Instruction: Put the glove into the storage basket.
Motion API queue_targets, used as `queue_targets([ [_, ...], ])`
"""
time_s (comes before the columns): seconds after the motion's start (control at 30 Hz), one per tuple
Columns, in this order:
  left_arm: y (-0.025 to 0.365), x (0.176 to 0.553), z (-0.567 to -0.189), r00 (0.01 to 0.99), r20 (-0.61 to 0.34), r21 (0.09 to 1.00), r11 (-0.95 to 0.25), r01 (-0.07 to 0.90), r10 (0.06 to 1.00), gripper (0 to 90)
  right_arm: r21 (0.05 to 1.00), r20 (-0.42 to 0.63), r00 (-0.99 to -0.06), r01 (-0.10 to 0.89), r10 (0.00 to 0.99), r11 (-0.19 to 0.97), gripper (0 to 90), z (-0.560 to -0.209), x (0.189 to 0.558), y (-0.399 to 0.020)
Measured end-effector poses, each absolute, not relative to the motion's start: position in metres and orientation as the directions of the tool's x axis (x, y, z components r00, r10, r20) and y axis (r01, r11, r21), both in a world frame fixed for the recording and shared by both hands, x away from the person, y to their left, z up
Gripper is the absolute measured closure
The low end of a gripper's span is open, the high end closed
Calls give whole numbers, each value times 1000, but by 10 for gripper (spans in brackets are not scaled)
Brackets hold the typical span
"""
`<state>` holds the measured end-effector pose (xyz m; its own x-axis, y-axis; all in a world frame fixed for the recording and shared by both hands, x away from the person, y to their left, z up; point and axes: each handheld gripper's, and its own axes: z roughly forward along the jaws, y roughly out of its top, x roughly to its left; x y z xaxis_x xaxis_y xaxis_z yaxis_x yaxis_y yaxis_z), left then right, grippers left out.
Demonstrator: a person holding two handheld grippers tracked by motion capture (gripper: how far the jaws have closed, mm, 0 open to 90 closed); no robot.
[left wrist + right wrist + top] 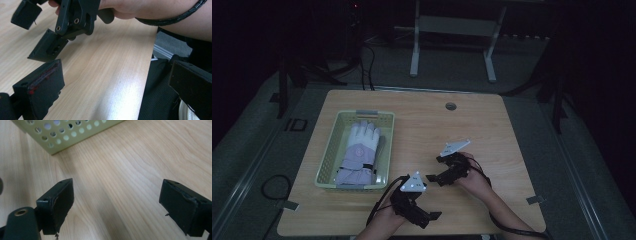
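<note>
A white and lavender glove (358, 155) lies flat in a pale green perforated basket (326, 150) on the left of the wooden table (492, 125). My left gripper (428, 212) is near the table's front edge, turned to the right. Its jaws are wide apart over bare wood and the table's edge (115, 87). My right gripper (435, 169) is just behind it, right of the basket, and points left toward it. It is open with nothing between its jaws (121, 203). The right gripper (37, 30) also shows close by in the left gripper view.
A corner of the basket (70, 135) stands ahead of the right gripper. A round cable hole (451, 106) sits at the table's back edge. A frame on legs (452, 40) stands on the floor behind the table. The person's right forearm (160, 12) lies along the front right.
</note>
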<state>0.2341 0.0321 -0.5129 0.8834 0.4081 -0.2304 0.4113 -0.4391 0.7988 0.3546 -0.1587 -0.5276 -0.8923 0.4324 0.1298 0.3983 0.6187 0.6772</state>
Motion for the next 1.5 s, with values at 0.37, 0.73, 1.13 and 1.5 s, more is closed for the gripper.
queue_targets([
  [0.37, 18, 242, -533, 906, -200, 809, -459, 368, 374, 3, 699, 122, -873, 413, 472, 584, 124, -536, 351, -197],
  [0.73, 7, 250, -551, 910, -166, 795, -494, 352, 380, 3, 709, 127, -864, 423, 488, 565, 124, -544, 344, -228],
  [1.13, 0, 251, -560, 907, -136, 803, -492, 336, 398, 3, 715, 117, -843, 439, 526, 544, 124, -551, 337, -254],
  [1.5, 3, 251, -563, 891, -142, 820, -453, 350, 432, 3, 734, 97, -813, 448, 574, 511, 124, -559, 325, -273],
])
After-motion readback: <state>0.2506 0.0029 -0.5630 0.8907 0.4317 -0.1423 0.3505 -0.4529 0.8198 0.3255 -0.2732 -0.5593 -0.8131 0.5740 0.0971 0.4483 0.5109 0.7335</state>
